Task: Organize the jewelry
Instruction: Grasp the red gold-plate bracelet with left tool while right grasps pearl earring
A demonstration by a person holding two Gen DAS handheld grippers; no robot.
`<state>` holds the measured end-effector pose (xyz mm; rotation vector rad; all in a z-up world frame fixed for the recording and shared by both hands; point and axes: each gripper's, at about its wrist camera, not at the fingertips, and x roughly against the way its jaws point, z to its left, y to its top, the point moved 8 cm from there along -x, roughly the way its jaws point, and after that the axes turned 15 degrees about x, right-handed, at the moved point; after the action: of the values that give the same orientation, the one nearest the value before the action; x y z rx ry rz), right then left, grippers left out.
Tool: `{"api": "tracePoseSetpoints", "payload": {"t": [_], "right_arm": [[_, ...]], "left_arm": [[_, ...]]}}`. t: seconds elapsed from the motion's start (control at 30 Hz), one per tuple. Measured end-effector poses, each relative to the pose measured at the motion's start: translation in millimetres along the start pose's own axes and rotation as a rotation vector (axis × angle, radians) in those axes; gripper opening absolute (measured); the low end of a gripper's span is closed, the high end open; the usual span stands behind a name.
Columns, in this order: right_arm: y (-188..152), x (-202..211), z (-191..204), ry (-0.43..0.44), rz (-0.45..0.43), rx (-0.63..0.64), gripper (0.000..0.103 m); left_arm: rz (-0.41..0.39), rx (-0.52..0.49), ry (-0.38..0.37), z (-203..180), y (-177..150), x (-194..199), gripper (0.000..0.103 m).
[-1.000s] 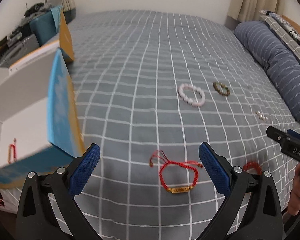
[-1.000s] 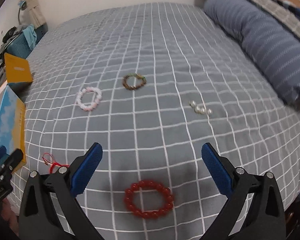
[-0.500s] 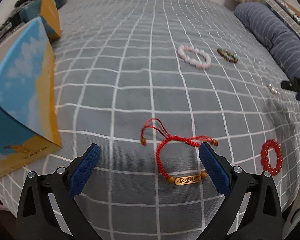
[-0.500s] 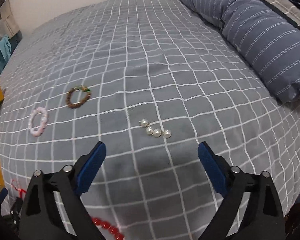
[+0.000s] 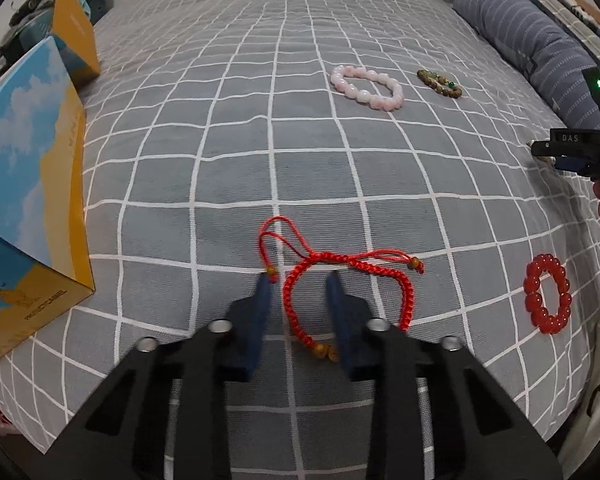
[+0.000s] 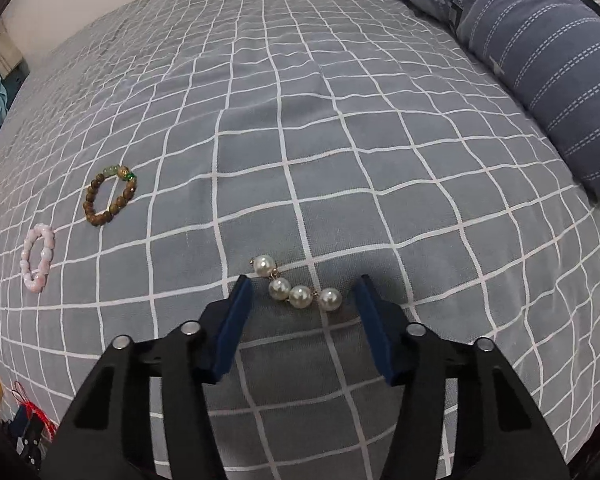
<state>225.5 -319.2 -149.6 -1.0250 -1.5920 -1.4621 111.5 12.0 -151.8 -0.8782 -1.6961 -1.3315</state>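
In the left wrist view, a blue and yellow cardboard box fills the left edge of the frame, standing on the grey checked bed cover. At lower centre the left tongs have dropped from well above the bed and their jaws have just been closing; they now stand narrow, one braided side of the red cord bracelet between them. I can't tell whether the pads press on it yet. Further right lie a ring of smooth pink beads, a smaller brown bead bracelet, and glossy red beads by the right edge.

In the right wrist view, the right tongs have left those red beads and swung over the pearl piece, four round shiny pearls on gold links at lower centre. Its jaws have just been closing too, but gaps show either side, so nothing is gripped.

Both pickups look about to begin, and the box seems the likely home; soft cord and slippery pearls may slip out
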Motion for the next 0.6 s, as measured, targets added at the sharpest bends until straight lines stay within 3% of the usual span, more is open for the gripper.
{"api": "tracePoseSetpoints", "payload": {"t": [0.07,0.3,0.6], "right_arm": [[0,0,-1,-0.002,-0.002,-0.007,0.04],[-3,-1,-6,-0.012,-0.003,-0.004,0.02],[-6,8,-5,-0.03,-0.018,-0.002,0.019]], "left_arm": [[0.003,0.009,0.001,3,1,1,0.007],[0.001,0.017,-0.011,1,0,5,0.004],[-0.009,0.022,-0.038,0,1,13,0.004]]}}
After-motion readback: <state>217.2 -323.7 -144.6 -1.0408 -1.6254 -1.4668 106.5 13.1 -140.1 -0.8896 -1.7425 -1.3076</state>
